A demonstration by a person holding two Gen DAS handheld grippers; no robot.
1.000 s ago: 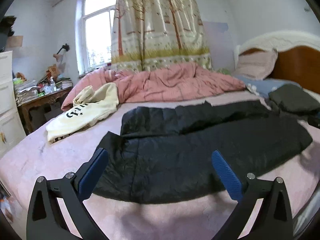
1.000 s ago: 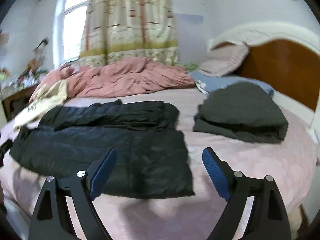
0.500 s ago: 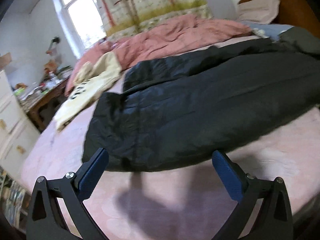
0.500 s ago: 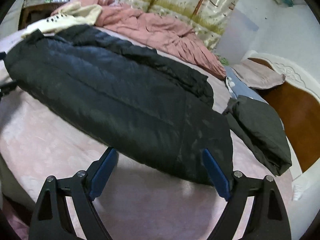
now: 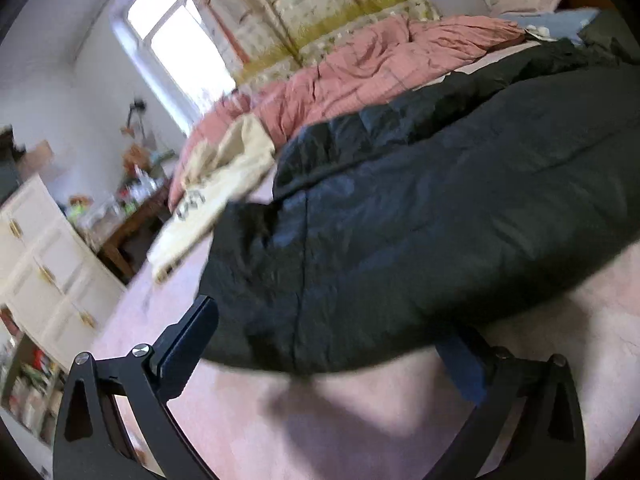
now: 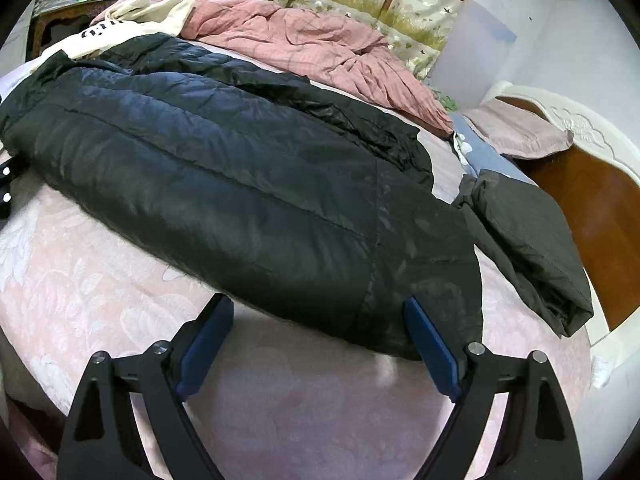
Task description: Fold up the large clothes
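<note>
A large black quilted jacket [image 5: 420,220] [image 6: 224,168] lies spread lengthwise across the pink bed cover [image 5: 400,408] [image 6: 100,280]. My left gripper [image 5: 326,332] is open at the jacket's near left hem. Its left blue pad is beside the cloth, and the jacket's edge partly covers its right finger. My right gripper [image 6: 316,304] is open and wide at the near right hem. The hem's edge sits just between its fingertips [image 6: 416,320], and no pad presses on the cloth.
A cream hoodie [image 5: 224,184] [image 6: 132,20] with black lettering lies at the jacket's far left. A pink duvet [image 5: 360,72] [image 6: 312,44] is bunched behind. A folded dark garment [image 6: 524,240] lies to the right near the wooden headboard [image 6: 584,184]. White drawers [image 5: 44,264] stand left of the bed.
Both grippers have sunk toward the jacket's near hem and rolled, so both views now tilt. The jacket looms larger. The jaws have stayed wide apart.
</note>
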